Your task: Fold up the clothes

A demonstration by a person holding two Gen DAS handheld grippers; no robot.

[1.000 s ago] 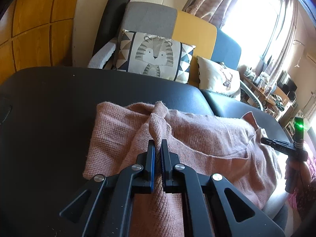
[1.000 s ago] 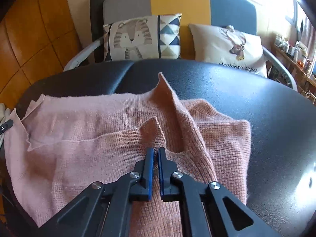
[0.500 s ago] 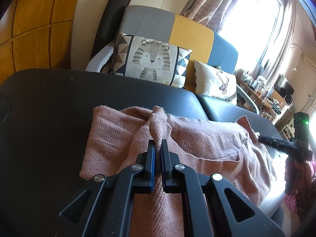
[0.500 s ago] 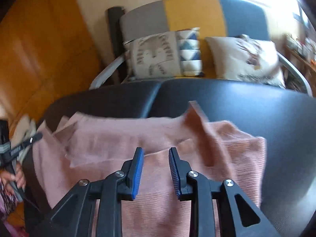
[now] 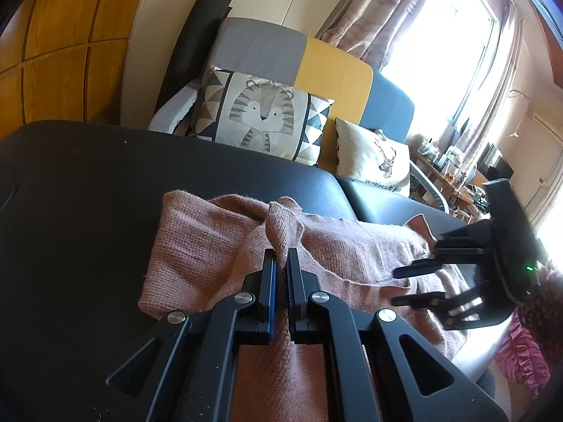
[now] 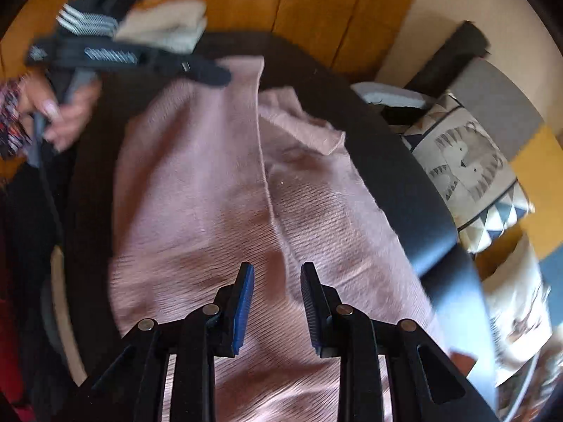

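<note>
With our left gripper (image 5: 280, 263) fingers pinching a raised fold of the sweater (image 5: 218, 246) lying across the black surface (image 5: 88, 183) and our right gripper (image 6: 276, 302) fingers spread empty above it, any tug could drag the fold askew.

This was a home living room. A sofa (image 5: 337, 70) in grey, yellow and blue panels stood against a cream wall, with a tiger cushion (image 5: 264, 116) and a deer cushion (image 5: 376, 158) on it. Patterned curtains (image 5: 383, 17) hung beside a bright window (image 5: 454, 45). Wood panelling (image 5: 59, 52) covered the wall at left, and a cluttered side table (image 5: 447, 176) stood under the window.
</note>
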